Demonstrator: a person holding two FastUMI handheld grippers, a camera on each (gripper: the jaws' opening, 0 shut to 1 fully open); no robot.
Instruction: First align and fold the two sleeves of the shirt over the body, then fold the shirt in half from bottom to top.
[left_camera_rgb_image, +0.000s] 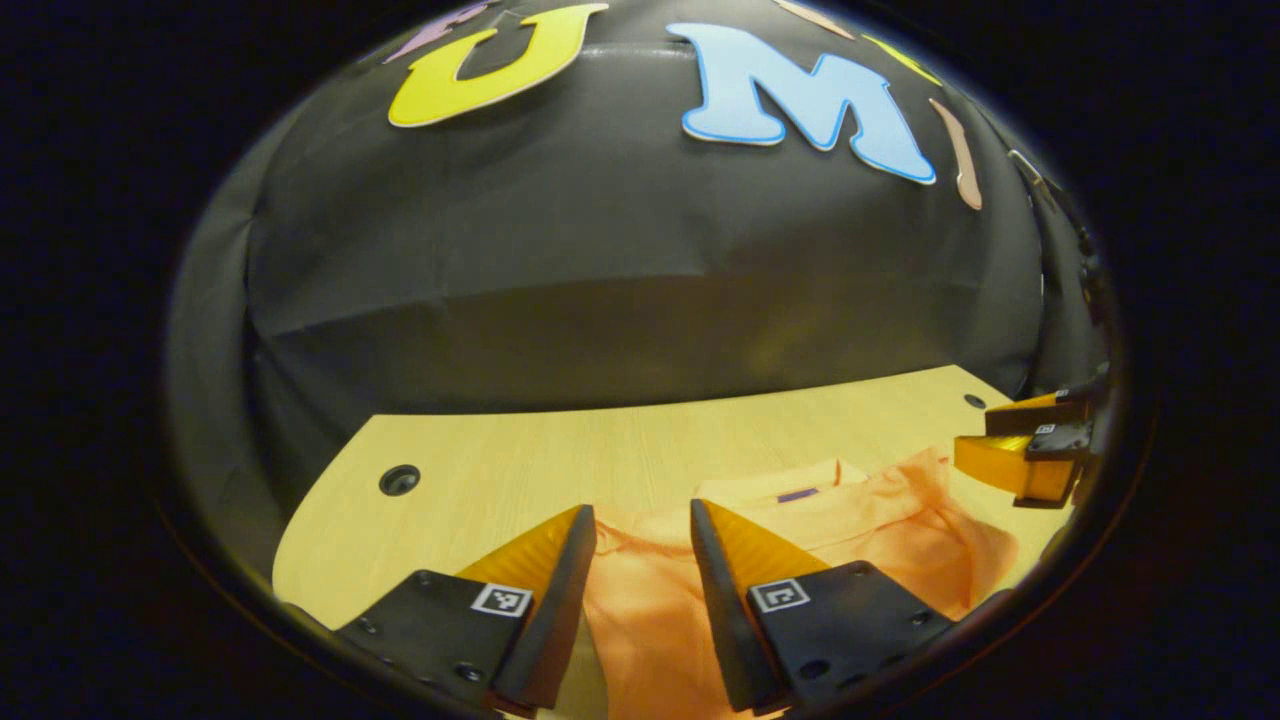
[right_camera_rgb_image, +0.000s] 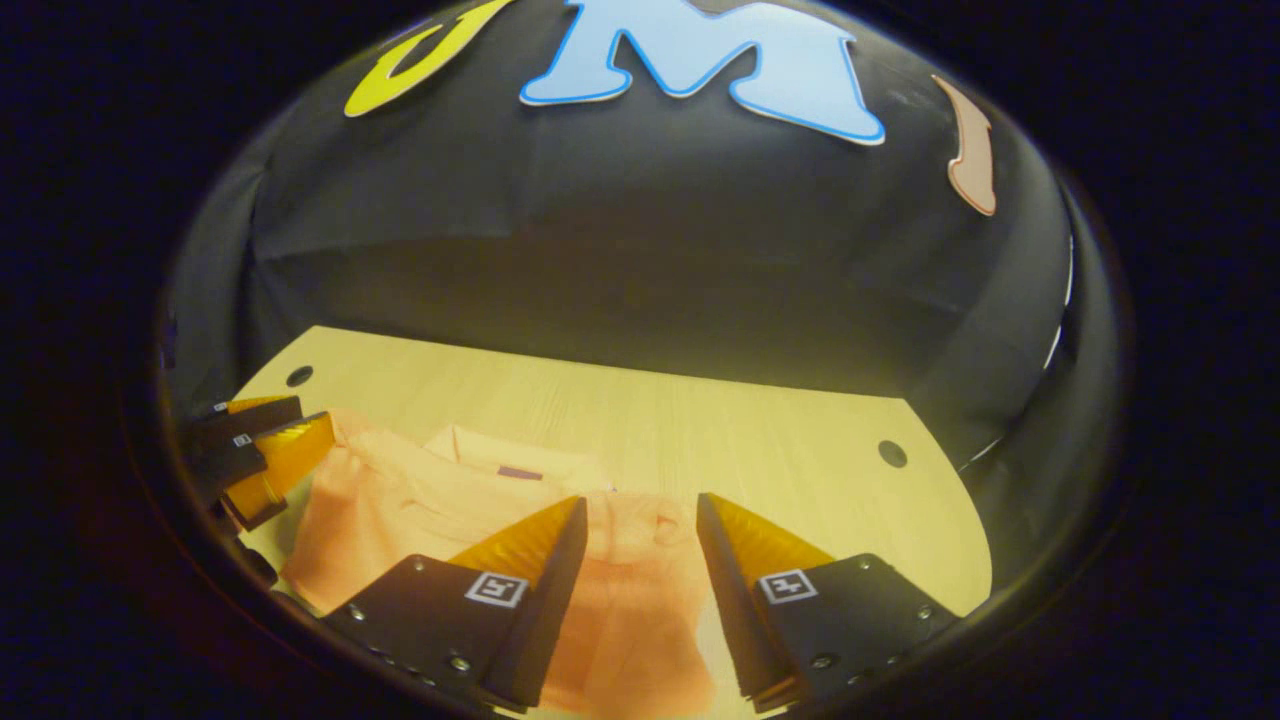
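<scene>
Fingers of the left hand-held gripper (left_camera_rgb_image: 642, 520) stand parted with nothing between them, hovering above the near part of the orange shirt (left_camera_rgb_image: 860, 530), which lies flat on the tabletop (left_camera_rgb_image: 560, 450). Likewise the right hand-held gripper (right_camera_rgb_image: 640, 515) is spread and grips nothing, over the same cloth. From there the shirt runs away toward the booth wall, collar (right_camera_rgb_image: 520, 462) at the far end, so its long axis lies along each gripper's line of sight. Each gripper sits over its own side, equally near; I judge the sleeves come first.

Bare table (left_camera_rgb_image: 520, 460) beyond shirt (left_camera_rgb_image: 860, 530)
</scene>
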